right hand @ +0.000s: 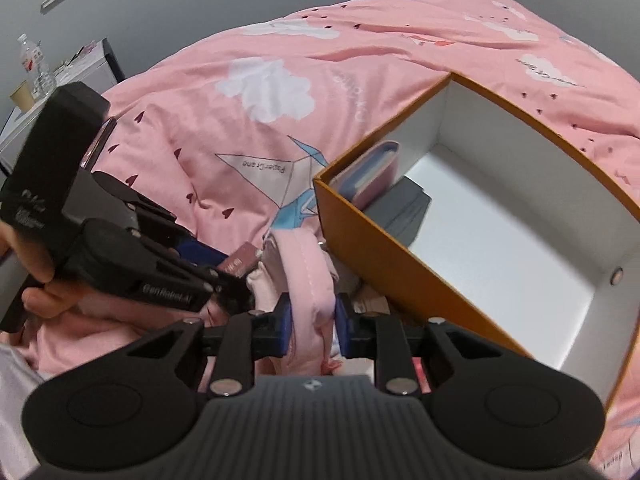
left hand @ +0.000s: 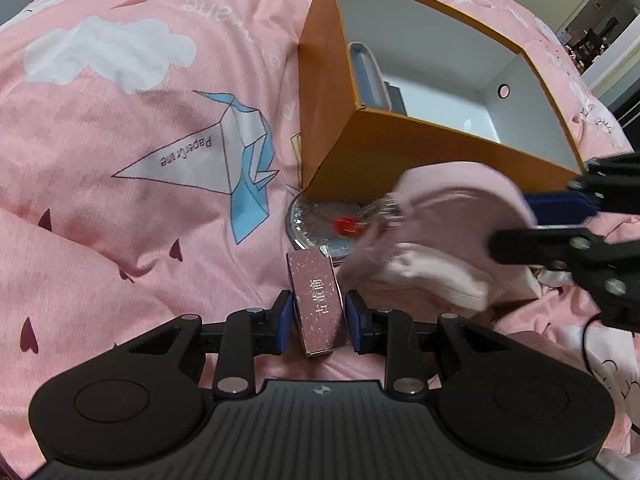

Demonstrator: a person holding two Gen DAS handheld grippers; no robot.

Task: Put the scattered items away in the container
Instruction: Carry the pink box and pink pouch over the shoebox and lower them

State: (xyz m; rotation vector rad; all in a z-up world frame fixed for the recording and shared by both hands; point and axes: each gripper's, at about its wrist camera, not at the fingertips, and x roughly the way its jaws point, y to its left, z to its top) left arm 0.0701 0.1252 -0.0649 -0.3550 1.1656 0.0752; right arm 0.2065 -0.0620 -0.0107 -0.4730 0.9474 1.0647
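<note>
My left gripper (left hand: pixel 320 320) is shut on a small speckled pink box (left hand: pixel 318 308) with white characters, just above the bedspread. My right gripper (right hand: pixel 312 326) is shut on a soft pink fabric item (right hand: pixel 308 280), which also shows blurred in the left wrist view as the pink fabric (left hand: pixel 448 232), in front of the orange cardboard box (left hand: pixel 400 156). The orange box (right hand: pixel 400 264) stands open with a white inside; it holds a blue and pink case (right hand: pixel 372 172) leaning on its wall and a grey block (right hand: pixel 404 204). A round glittery disc (left hand: pixel 320 220) with a red spot lies at the box's near corner.
A pink bedspread (left hand: pixel 120 120) with clouds and a paper-crane print covers the bed. A hand (right hand: pixel 44 296) holds the left gripper's black handle (right hand: pixel 52 168). At the far left stand a water bottle (right hand: pixel 34 64) and a paper cup (right hand: pixel 22 96) on a side table.
</note>
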